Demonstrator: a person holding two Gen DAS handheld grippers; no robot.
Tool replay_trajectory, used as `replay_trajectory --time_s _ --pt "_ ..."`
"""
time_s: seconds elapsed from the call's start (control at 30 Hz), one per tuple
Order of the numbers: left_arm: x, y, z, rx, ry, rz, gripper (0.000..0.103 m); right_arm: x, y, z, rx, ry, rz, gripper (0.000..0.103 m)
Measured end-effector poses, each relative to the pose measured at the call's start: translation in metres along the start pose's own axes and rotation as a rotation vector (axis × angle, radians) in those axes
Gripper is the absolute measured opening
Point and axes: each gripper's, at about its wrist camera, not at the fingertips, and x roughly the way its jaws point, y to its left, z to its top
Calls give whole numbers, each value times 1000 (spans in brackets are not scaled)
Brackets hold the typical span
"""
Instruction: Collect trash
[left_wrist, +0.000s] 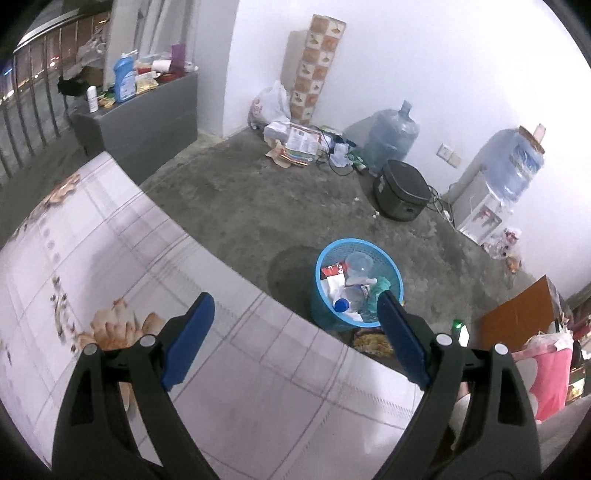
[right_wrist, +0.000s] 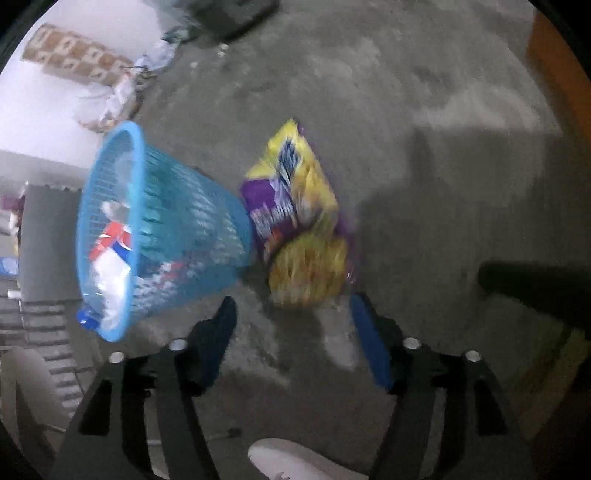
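Setting: lived-in home room, bare concrete floor (left_wrist: 258, 206), white walls. Water dispenser (left_wrist: 491, 195) at two o'clock; spare water jug (left_wrist: 391, 136) at one; rice cooker (left_wrist: 402, 188) on the floor; cluttered grey cabinet (left_wrist: 147, 118) at eleven; patterned tabletop (left_wrist: 147, 277) at nine.

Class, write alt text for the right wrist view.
An open claw hangs over a yellow and purple noodle packet lying on the concrete floor against a blue basket of trash.
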Motion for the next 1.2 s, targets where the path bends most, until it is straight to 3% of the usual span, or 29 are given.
replay_trajectory --time_s 0.1,0.17,0.4,0.53,0.7,0.83,0.9,1.03,1.13,1.2 --pt "-5 -1 -7 -1 -9 0 85 22 -13 -4 48 48 39 70" --pt "-6 1 -12 -16 -1 1 85 35 -16 -4 61 59 15 71" --pt "-6 0 -17 -5 7 32 85 90 -4 21 -94 11 -252 79" --pt "-6 6 -16 -13 26 41 85 119 -22 50 -58 30 -352 79" --pt "-2 10 -15 -13 48 58 85 144 -44 62 36 94 -365 79" --pt "1 12 -13 -12 72 77 85 161 -46 58 34 146 -390 77" --pt "0 14 -12 -15 70 83 85 162 -42 55 26 130 -396 75" --pt "-3 16 -11 -31 54 88 85 160 -29 50 -15 117 -411 58" --pt "-3 18 -11 -43 51 90 85 158 -19 45 -56 108 -458 39" --pt "-4 18 -10 -42 48 87 85 157 -17 39 -68 109 -478 20"
